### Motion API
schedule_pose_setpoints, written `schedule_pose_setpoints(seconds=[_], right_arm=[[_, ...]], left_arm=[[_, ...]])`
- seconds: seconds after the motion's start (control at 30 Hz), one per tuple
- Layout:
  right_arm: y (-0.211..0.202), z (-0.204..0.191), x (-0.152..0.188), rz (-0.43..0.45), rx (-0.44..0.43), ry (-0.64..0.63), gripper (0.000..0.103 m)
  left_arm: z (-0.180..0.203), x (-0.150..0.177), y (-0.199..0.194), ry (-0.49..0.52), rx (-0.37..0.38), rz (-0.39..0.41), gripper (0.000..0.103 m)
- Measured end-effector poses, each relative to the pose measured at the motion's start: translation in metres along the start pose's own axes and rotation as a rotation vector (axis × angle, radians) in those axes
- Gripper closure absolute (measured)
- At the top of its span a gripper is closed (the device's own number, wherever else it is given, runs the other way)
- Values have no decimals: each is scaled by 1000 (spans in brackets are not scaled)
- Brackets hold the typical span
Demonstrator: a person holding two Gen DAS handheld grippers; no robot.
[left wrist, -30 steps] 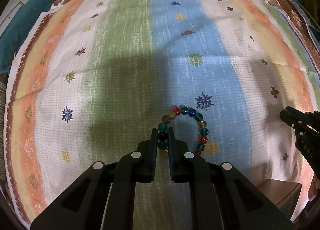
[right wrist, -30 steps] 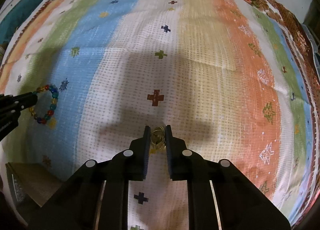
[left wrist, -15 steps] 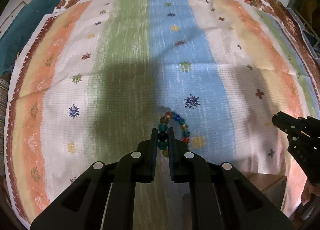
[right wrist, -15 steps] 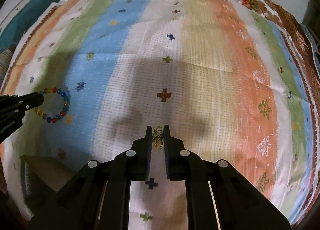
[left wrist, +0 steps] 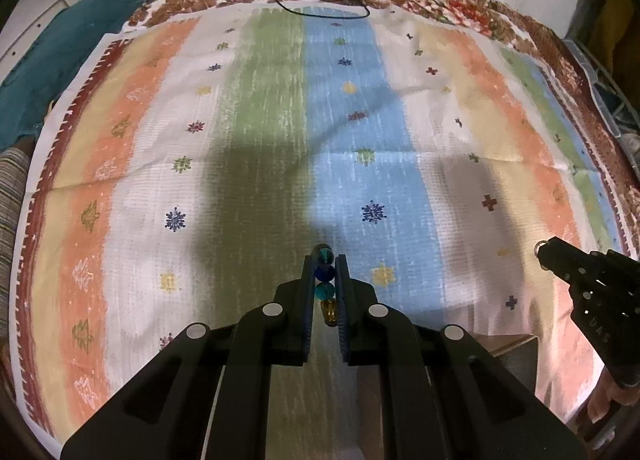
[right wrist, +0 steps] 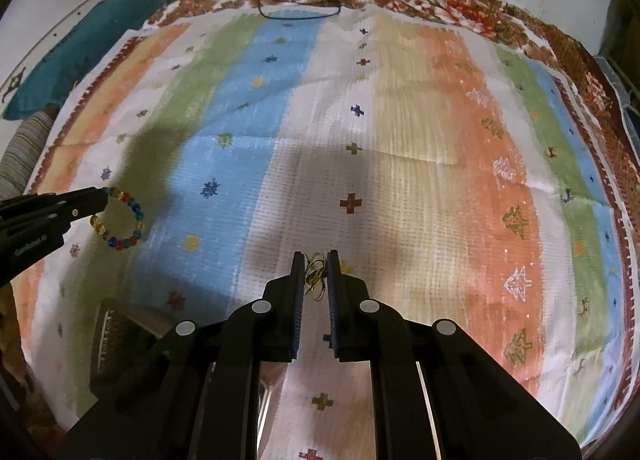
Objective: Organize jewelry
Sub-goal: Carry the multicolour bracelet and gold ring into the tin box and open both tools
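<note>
With the left gripper [left wrist: 324, 260] pinching the bead bracelet [right wrist: 120, 220] and the right gripper [right wrist: 316, 264] seemingly pinching thin gold rings [right wrist: 315, 274], both need steady squeezes and level carries to the box [right wrist: 120, 340].

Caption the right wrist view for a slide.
Right gripper pinches gold rings above the striped cloth while the left gripper lifts a beaded bracelet.

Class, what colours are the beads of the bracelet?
Blue, teal, red and amber; bracelet shows best in the right wrist view.

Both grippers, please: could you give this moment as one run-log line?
left gripper: shut on beaded bracelet | right gripper: shut on gold wire rings | both above striped cloth
</note>
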State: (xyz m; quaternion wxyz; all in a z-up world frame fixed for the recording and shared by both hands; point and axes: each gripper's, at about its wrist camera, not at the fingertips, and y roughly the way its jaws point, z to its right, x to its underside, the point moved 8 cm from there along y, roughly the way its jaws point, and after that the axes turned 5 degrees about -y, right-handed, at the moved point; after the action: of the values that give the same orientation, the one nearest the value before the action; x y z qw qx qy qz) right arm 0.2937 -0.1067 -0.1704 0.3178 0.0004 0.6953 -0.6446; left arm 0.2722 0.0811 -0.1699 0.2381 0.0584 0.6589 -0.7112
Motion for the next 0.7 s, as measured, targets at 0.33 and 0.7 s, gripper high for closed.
schedule_pose_setpoints(seconds=[0.33,0.7], right_arm=[[-25,-10,4,54,-25,7,91],[-57,-22,11,123,-54,5,91]], left_arm=[[13,7,-34,8,50,52,94],[37,21,-64,57,82,92,94]])
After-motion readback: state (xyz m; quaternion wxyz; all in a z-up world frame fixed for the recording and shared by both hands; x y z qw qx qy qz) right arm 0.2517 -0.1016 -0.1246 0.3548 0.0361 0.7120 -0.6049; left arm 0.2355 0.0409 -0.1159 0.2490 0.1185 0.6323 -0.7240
